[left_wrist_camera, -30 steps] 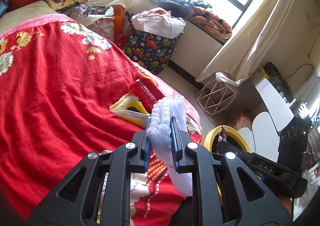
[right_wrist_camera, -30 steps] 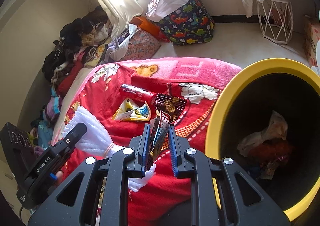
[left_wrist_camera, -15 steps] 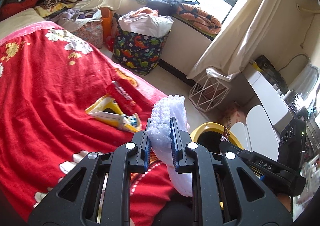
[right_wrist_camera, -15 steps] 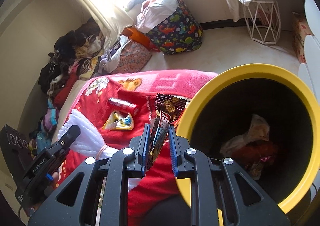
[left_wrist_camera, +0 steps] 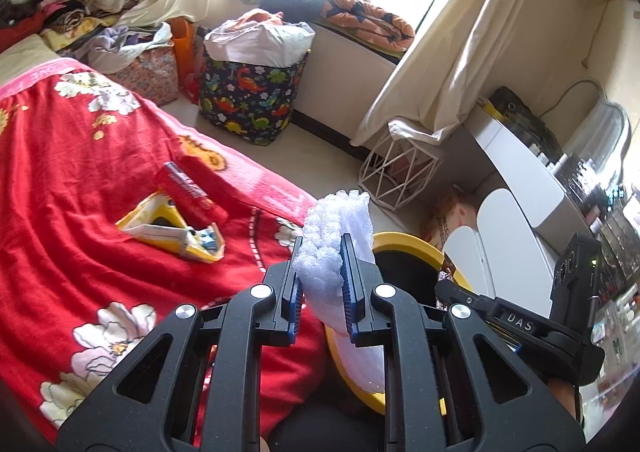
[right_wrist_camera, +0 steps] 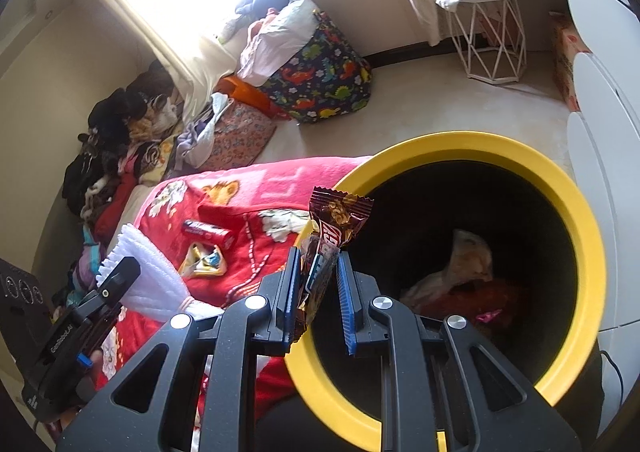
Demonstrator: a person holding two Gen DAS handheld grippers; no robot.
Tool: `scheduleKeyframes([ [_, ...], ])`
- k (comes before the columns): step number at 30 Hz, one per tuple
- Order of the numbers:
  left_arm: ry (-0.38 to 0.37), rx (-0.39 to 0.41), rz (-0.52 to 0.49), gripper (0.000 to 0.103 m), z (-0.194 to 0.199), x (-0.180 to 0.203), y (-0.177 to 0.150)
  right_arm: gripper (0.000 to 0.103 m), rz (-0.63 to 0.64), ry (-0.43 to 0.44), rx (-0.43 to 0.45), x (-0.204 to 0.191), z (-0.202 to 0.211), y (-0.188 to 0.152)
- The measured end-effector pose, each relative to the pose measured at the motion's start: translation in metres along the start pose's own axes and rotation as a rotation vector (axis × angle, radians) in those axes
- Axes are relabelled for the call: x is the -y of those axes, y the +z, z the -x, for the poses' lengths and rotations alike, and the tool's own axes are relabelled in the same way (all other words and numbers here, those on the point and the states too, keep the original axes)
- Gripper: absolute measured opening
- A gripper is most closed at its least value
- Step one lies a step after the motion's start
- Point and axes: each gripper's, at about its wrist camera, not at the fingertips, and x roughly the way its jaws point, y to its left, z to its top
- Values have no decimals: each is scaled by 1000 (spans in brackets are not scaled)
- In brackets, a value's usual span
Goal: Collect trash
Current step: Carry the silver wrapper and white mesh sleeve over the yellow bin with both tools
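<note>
My left gripper [left_wrist_camera: 322,280] is shut on a white bubbly foam sleeve [left_wrist_camera: 332,236], held over the near rim of the yellow bin [left_wrist_camera: 404,242]. My right gripper [right_wrist_camera: 318,292] holds a brown snack wrapper [right_wrist_camera: 334,228] above the yellow bin's [right_wrist_camera: 576,212] left rim; its jaws stand wider than before, and the wrapper leans on the left finger. The bin holds crumpled trash [right_wrist_camera: 468,272]. A red wrapper [left_wrist_camera: 184,188] and a yellow packet [left_wrist_camera: 172,228] lie on the red blanket [left_wrist_camera: 60,192]; they also show in the right wrist view [right_wrist_camera: 208,232].
A dinosaur-print bag [left_wrist_camera: 250,100] and a white wire stool [left_wrist_camera: 396,176] stand on the floor by the window. Clothes pile [left_wrist_camera: 92,4] at the bed's head. White furniture [left_wrist_camera: 516,172] lines the right wall.
Both grippers moved right from the bed toward the bin. The right gripper's jaws have parted somewhat around the brown wrapper, which now hangs over the bin's rim.
</note>
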Motion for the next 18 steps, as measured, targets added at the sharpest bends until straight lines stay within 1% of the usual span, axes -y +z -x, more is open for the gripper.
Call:
scheduleKeyframes([
  [9,-25,-19,-38,12,-10,22,-4,18,-34,-34,21,24,10,3],
  [18,-42,-45,-77,12,-22,41,-11,18,-79,-65,23,49,17,0],
])
